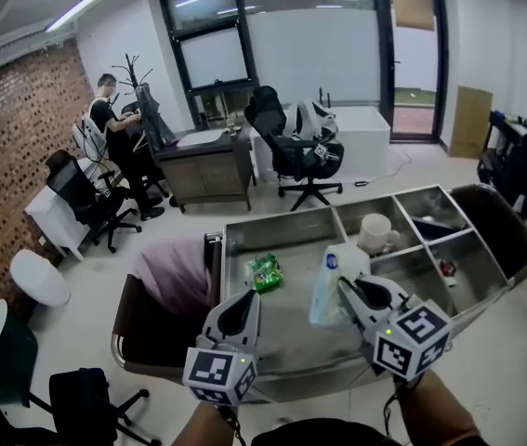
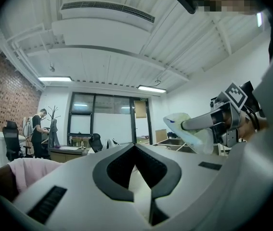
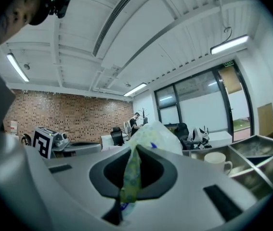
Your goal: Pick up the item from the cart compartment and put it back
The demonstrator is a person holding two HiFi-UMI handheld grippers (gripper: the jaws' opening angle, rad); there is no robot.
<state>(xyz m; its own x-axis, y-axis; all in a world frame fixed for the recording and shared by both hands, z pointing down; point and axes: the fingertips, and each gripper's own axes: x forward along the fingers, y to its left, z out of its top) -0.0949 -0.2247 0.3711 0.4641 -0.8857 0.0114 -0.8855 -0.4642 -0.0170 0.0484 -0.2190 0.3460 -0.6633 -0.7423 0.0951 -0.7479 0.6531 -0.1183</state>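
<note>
Pinching only a thin edge of the bag (image 1: 328, 277) in the right gripper (image 1: 345, 289), over the cart (image 1: 277, 215). Probably slips free if swung.

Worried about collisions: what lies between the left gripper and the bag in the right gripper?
Nothing: head view shows only cart floor between left gripper and bag.

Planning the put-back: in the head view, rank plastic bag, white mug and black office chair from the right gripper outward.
1. plastic bag, held in the right gripper.
2. white mug, in the cart just beyond.
3. black office chair, on the floor behind it.
</note>
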